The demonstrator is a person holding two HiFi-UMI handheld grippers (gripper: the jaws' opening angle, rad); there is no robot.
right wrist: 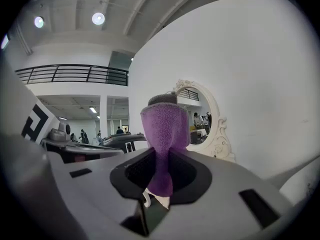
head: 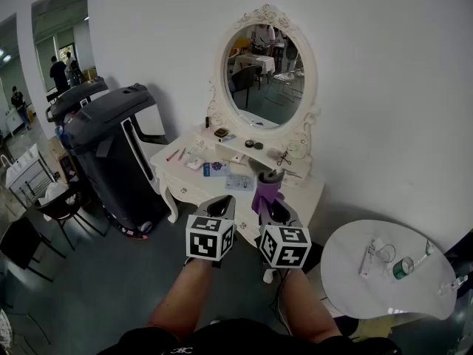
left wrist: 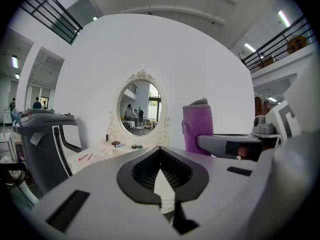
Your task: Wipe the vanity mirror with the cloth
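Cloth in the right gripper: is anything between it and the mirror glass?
Nothing visible blocks it. The purple cloth, clamped in the right gripper's jaws, faces the mirror across open air. Only the vanity tabletop with its small items lies below the path.

White wall (head: 384,80) from 11 to 3 o'clock, dark grey floor (head: 103,287) below. Big dark grey machine (head: 111,139) at 9 o'clock, dark chair (head: 65,204) at 8, round white table (head: 347,287) at 4. Round ceiling lights (right wrist: 98,18) lit overhead.
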